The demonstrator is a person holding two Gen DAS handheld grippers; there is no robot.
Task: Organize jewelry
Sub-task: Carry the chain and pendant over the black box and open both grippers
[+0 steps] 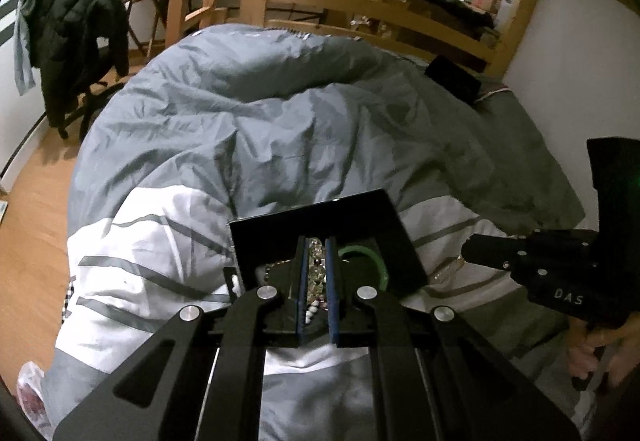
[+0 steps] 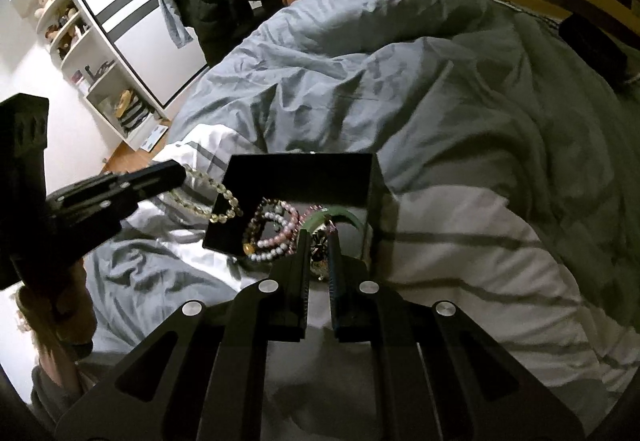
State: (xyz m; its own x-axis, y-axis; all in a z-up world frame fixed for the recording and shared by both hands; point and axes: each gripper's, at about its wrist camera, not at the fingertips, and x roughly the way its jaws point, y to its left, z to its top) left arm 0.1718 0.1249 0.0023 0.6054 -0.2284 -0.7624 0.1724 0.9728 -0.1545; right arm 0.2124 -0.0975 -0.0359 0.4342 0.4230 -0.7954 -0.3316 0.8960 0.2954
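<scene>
— Where's the jewelry?

— In the black box on the bed's duvet. The left tool is clamped on a clear-bead bracelet trailing over the rim. The right tool is closed; what it pinches, I cannot tell.

— How will it handle?

— Light, limp, slippery; grip across the beads. I count three bead bracelets and one stiff green bangle.

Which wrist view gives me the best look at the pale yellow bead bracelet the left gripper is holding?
The right wrist view. There the pale yellow bead bracelet hangs in the open from the left gripper, draped over the corner of the black box. The left wrist view shows only a strip of beads between its own closed fingers.
</scene>
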